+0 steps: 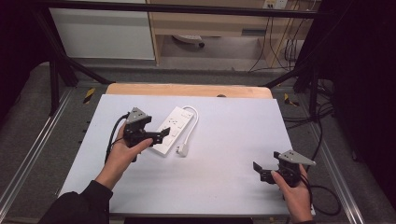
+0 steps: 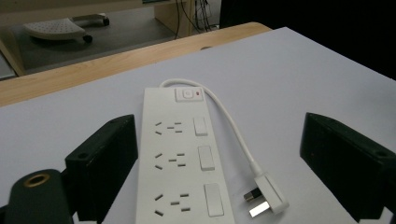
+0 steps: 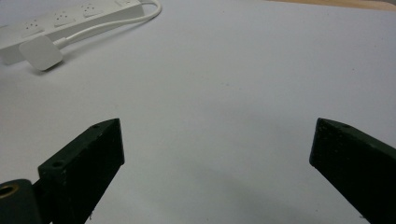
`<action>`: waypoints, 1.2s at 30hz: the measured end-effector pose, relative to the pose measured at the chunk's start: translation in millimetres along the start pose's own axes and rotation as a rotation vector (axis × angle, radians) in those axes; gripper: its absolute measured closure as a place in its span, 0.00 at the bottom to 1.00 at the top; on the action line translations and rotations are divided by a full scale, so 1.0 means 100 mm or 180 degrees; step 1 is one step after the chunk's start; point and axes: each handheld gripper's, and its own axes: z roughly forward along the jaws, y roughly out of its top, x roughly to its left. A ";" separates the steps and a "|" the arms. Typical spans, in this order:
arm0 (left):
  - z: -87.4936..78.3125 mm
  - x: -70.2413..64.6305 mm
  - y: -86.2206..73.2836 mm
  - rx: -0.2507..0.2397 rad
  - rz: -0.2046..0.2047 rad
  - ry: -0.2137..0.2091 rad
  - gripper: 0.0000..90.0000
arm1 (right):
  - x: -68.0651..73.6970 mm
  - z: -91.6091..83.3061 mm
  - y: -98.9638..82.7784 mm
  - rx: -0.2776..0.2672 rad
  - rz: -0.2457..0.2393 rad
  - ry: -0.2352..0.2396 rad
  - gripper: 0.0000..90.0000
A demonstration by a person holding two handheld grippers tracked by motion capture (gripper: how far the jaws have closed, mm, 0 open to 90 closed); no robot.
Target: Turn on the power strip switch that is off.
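Both grippers are sitting wide open, gripping nothing: I'm hovering my left gripper [image 1: 156,135] over the white plastic three-socket power strip [image 2: 180,158] (plug [image 2: 266,198] alongside), right gripper [image 1: 266,170] well apart.

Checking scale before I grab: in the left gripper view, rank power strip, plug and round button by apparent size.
1. Power strip, by far the largest.
2. Plug.
3. Round button, smallest, though it lies farther from the camera.
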 end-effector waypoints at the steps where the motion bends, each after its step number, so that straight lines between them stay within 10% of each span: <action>1: 0.00 0.00 0.00 0.0000 0.0000 0.0000 0.14 | 0.00 0.00 0.00 -0.0001 0.0001 0.0000 0.04; 36: 0.25 -0.04 -0.03 0.0110 0.0105 -0.0125 0.60 | 0.00 -0.01 0.01 -0.0016 0.0000 0.0009 0.04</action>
